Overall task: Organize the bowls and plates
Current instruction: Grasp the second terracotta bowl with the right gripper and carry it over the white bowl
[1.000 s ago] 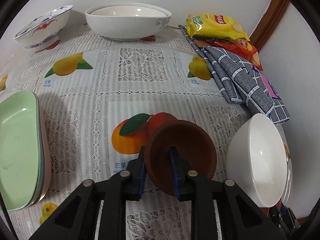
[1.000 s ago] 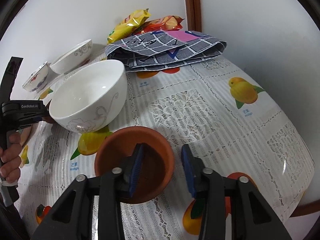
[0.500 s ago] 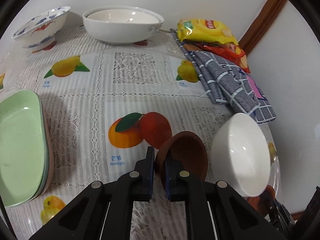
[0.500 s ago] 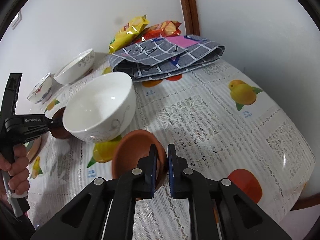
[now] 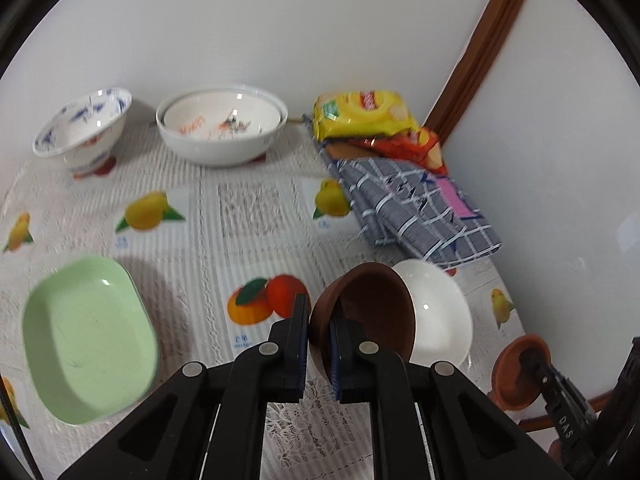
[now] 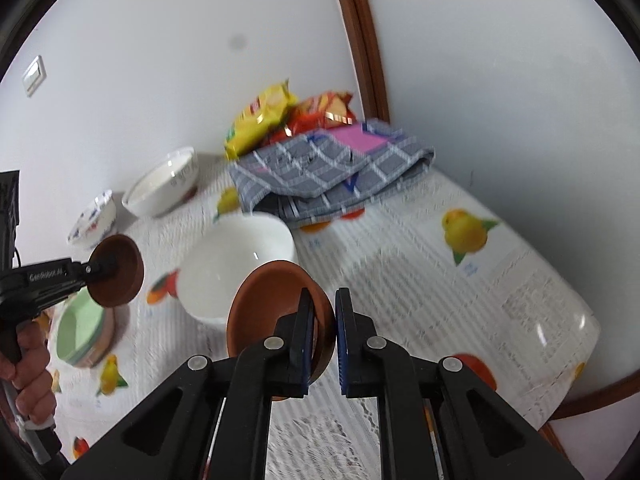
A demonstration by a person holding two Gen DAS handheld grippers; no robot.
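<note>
Both brown bowls are up off the tablecloth! Left gripper [image 5: 319, 344] pinches the left brown bowl [image 5: 370, 308] by its rim, right gripper [image 6: 323, 336] clamps the right brown bowl [image 6: 276, 312] likewise, above the white bowl [image 6: 236, 264] near the front right corner. Next, probably, nest one inside the other, rims aligned.

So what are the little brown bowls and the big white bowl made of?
The brown bowl in the left gripper and the brown bowl in the right gripper look like unglazed clay: dull, reddish, no shine. The white bowl looks like glazed ceramic: smooth with bright glints, though hard plastic is possible.
</note>
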